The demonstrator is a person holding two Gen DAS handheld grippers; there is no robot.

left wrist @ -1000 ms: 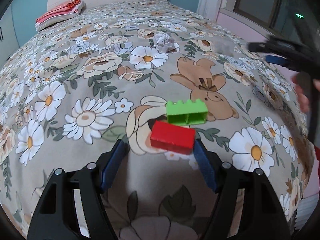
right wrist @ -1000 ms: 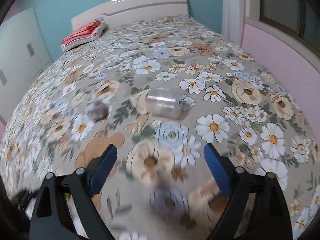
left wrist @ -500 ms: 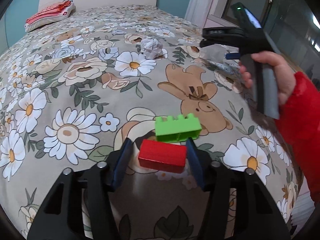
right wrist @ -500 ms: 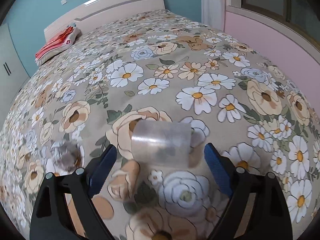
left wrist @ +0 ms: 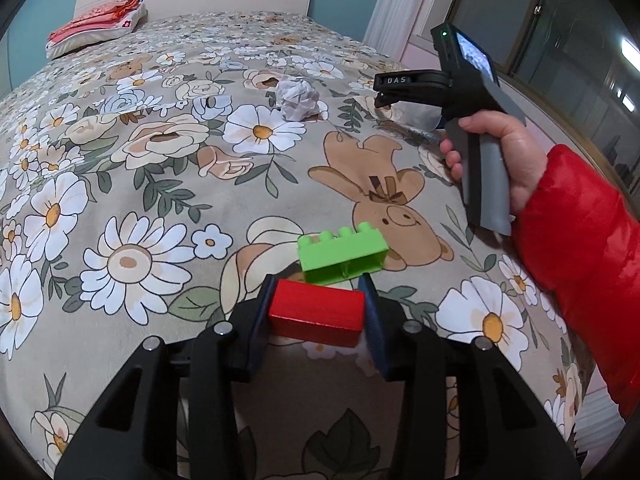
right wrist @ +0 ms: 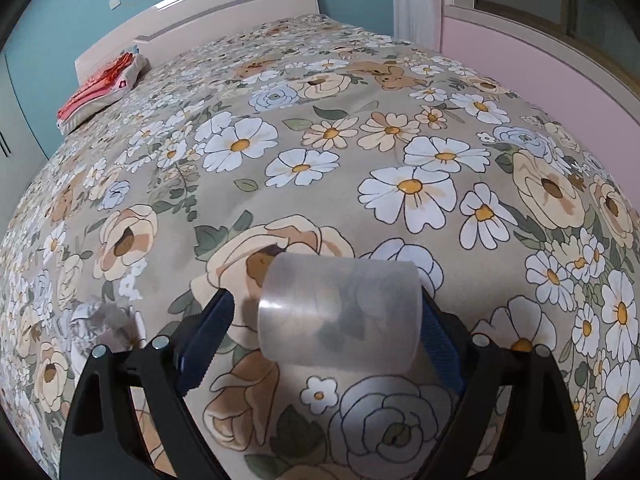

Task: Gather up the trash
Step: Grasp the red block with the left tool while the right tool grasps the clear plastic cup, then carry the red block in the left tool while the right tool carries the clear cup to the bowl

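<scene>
In the left wrist view my left gripper (left wrist: 318, 314) is shut on a red block (left wrist: 317, 314) lying on the flowered bedspread. A green block (left wrist: 342, 254) lies just beyond it, touching. A crumpled white paper ball (left wrist: 298, 98) lies farther up the bed. My right gripper (right wrist: 326, 322) is open around a clear plastic cup (right wrist: 340, 316) lying on its side; the right finger (right wrist: 440, 344) touches it and the left finger stands a little apart. The paper ball shows at the left in the right wrist view (right wrist: 102, 322). The right gripper's body (left wrist: 452, 84) shows in the left wrist view.
A folded red and white cloth (left wrist: 96, 30) lies by the headboard (right wrist: 192, 20). A pink wall and window ledge (right wrist: 560, 60) run along the bed's right side. The hand in a red sleeve (left wrist: 576, 232) holds the right gripper over the bed's right part.
My left gripper has moved forward and shut on the red block. My right gripper has moved up to the clear cup, which now lies between its fingers.
</scene>
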